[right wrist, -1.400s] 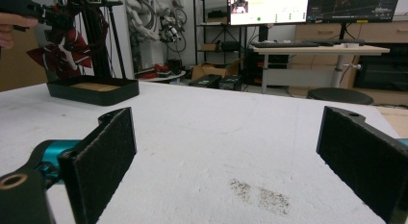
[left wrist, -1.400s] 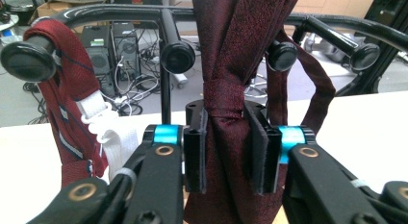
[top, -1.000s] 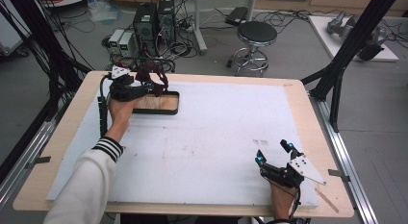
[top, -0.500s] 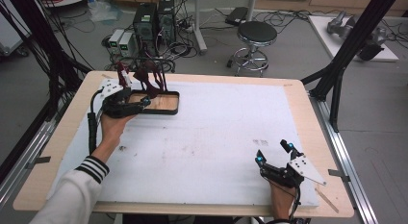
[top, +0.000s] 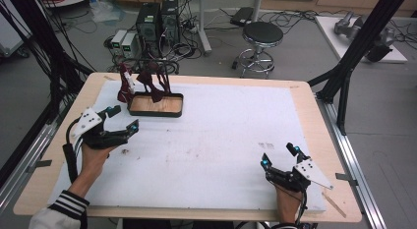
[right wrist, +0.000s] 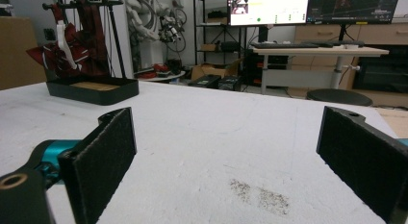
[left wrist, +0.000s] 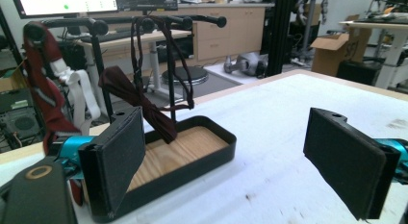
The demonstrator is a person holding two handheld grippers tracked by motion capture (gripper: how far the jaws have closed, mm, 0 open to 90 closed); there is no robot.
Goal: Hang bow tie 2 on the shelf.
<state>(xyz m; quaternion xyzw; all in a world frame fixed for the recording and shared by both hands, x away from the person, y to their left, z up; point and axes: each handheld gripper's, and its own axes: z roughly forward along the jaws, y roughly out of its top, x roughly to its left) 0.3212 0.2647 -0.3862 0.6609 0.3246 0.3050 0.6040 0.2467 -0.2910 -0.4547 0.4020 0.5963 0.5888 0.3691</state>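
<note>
A black tray (top: 156, 114) with a wooden floor stands at the far left of the white mat. From it rises a black rack hung with dark red ties (top: 153, 84). My left gripper (top: 124, 117) hovers open just in front and to the left of the tray, with nothing between its jaws. In the left gripper view the tray (left wrist: 192, 170) lies close ahead, a dark red bow tie (left wrist: 139, 101) dangles over it, and a red striped tie (left wrist: 45, 80) hangs at the left. My right gripper (top: 279, 155) rests open near the front right edge, holding nothing.
The white mat (top: 221, 135) covers most of the wooden table. It has faint stains in the middle and a grey smudge (right wrist: 260, 195) just ahead of my right gripper (right wrist: 231, 152). Beyond the far edge stand a stool (top: 263, 35) and computer cases (top: 157, 20) on the floor.
My left gripper has drawn back from the tray and rack toward the near left and now stands open off the tray. The right gripper has stayed where it was.
</note>
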